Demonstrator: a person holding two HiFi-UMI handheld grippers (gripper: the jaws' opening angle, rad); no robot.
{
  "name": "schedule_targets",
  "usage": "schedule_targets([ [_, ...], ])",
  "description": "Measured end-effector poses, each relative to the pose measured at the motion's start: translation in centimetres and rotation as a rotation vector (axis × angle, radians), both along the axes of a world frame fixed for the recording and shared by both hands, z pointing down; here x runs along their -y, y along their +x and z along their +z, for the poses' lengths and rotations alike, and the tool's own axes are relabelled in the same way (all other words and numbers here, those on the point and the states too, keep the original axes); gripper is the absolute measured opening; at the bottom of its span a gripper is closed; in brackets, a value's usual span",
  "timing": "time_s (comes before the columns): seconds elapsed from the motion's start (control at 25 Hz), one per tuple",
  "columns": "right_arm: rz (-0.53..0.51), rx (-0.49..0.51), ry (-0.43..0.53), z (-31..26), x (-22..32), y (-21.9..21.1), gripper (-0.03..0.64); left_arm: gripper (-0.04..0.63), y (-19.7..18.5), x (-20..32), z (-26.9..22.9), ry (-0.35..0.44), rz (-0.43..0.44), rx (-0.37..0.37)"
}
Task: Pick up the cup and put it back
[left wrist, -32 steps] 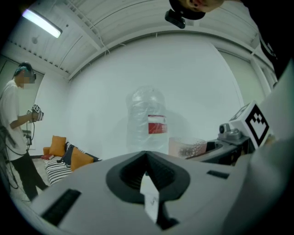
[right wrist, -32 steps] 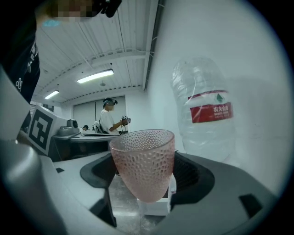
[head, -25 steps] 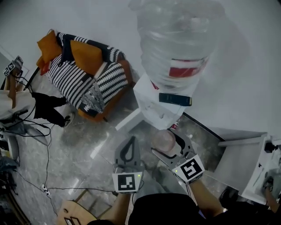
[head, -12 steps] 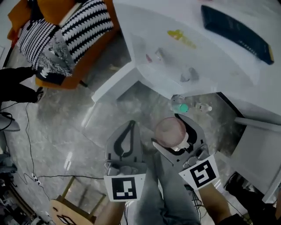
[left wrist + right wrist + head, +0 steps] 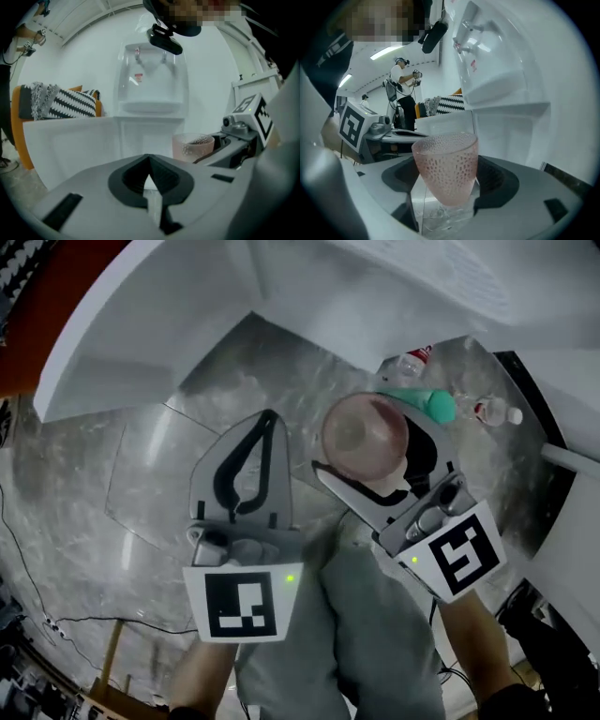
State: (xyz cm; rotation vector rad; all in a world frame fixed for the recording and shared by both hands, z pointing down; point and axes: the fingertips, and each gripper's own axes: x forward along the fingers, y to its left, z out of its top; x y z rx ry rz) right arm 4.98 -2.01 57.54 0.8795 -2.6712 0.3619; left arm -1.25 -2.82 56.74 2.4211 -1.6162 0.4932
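A pink dimpled glass cup [image 5: 362, 439] stands upright between the jaws of my right gripper [image 5: 373, 460], which is shut on it. In the right gripper view the cup [image 5: 446, 161] fills the middle, held near its narrow base, and looks empty. My left gripper [image 5: 266, 427] hangs just left of it, jaws pressed together with nothing between them. The left gripper view shows its shut tips [image 5: 150, 161] and the cup [image 5: 192, 146] off to the right. Both grippers are held above a grey marble floor [image 5: 141, 493] in front of a white water dispenser [image 5: 150, 89].
The dispenser's white base [image 5: 169, 324] juts in at the top of the head view. Plastic bottles [image 5: 431, 405] lie on the floor beyond the cup. An orange chair with striped cushions [image 5: 56, 105] stands at the left. A person [image 5: 401, 91] stands far behind.
The head view has dipped down and closer, so the dispenser's base now fills the top. Both grippers sit larger in view, side by side as before. The cup stays in the right gripper.
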Motion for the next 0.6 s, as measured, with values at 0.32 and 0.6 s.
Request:
schedule_targets([
  [0.32, 0.110, 0.033, 0.052, 12.4, 4.9, 1.0, 0.380, 0.012, 1.7, 4.6, 12.2, 0.043, 0.075, -0.004],
  [0.6, 0.162, 0.045, 0.096, 15.4, 6.6, 1.4, 0.380, 0.012, 2.4, 6.2, 13.8, 0.060, 0.107, -0.098],
])
